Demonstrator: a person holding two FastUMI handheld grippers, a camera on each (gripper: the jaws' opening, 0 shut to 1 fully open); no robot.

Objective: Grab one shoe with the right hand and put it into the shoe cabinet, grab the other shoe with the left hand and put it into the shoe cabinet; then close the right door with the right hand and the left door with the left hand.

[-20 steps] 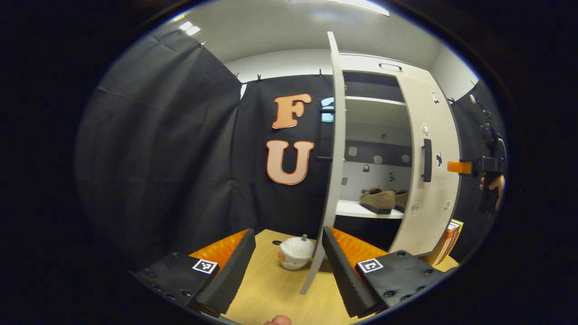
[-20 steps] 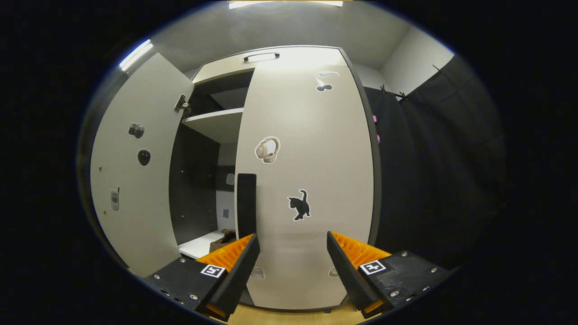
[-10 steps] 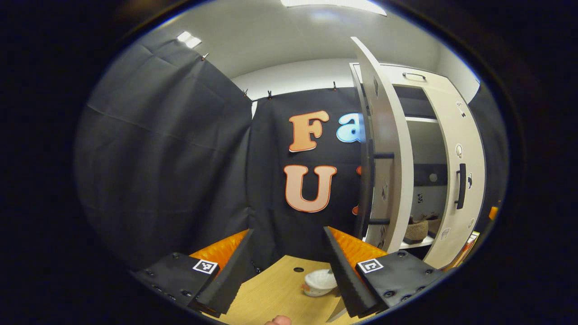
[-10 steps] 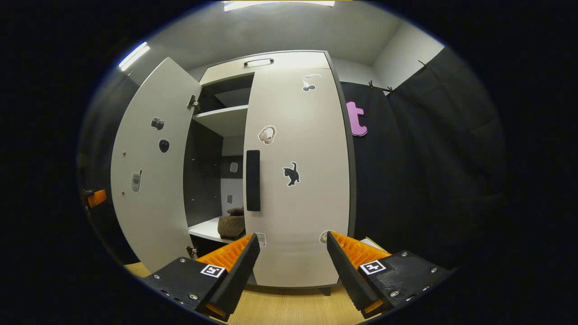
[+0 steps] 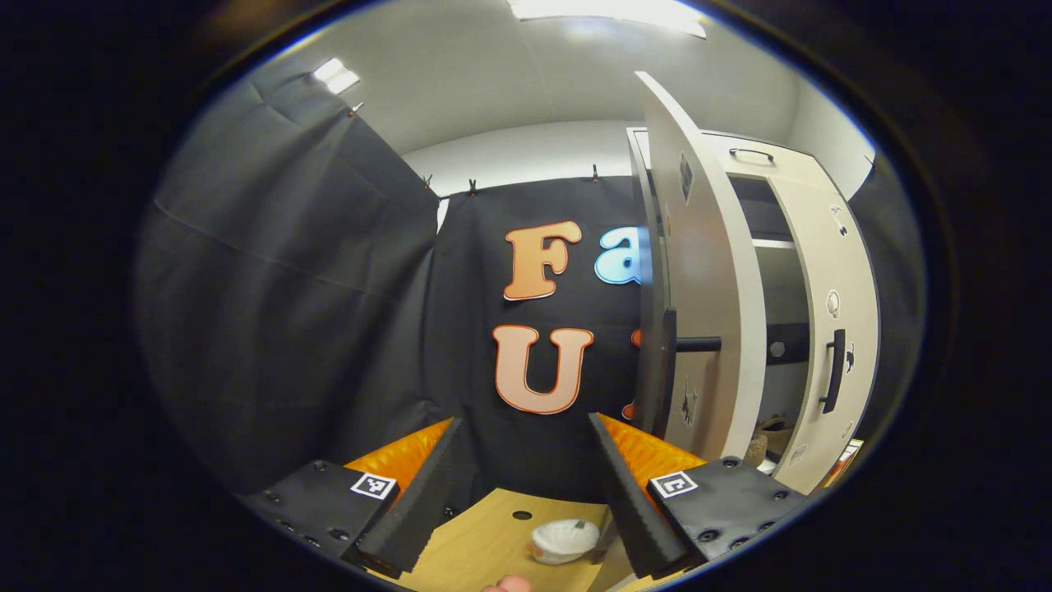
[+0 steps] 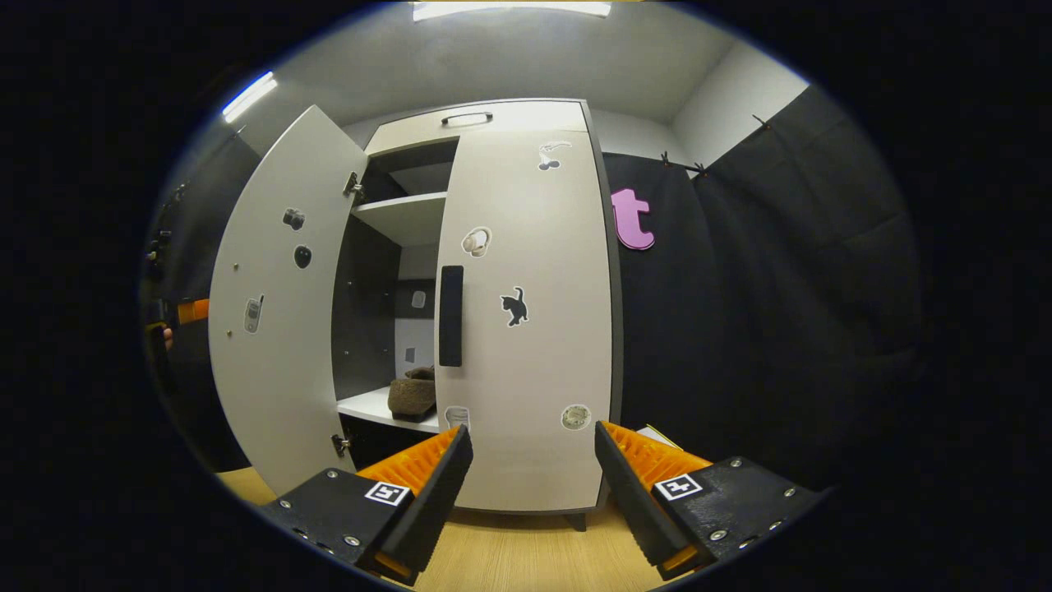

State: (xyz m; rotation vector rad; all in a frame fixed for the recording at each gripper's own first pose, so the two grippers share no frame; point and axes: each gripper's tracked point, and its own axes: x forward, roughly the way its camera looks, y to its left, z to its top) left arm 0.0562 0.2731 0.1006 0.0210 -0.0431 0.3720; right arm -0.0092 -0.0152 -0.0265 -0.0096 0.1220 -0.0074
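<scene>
Inside the shoe cabinet (image 6: 526, 123), a shoe (image 6: 413, 393) rests on the lower shelf (image 6: 370, 405); the right door (image 6: 526, 329) is shut and the left door (image 6: 271, 312) stands open. With both the left gripper (image 5: 522, 485) and the right gripper (image 6: 532, 493) at spread, empty jaws, a push near the left door's hinge edge may slip or leave it ajar.

left door (image 6: 275, 312) ajar, right door (image 6: 526, 312) shut

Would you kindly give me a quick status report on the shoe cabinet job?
Left gripper open, right gripper open, both empty. Shoe on cabinet shelf; right door closed, left door open. Nothing blocking the left door.
</scene>
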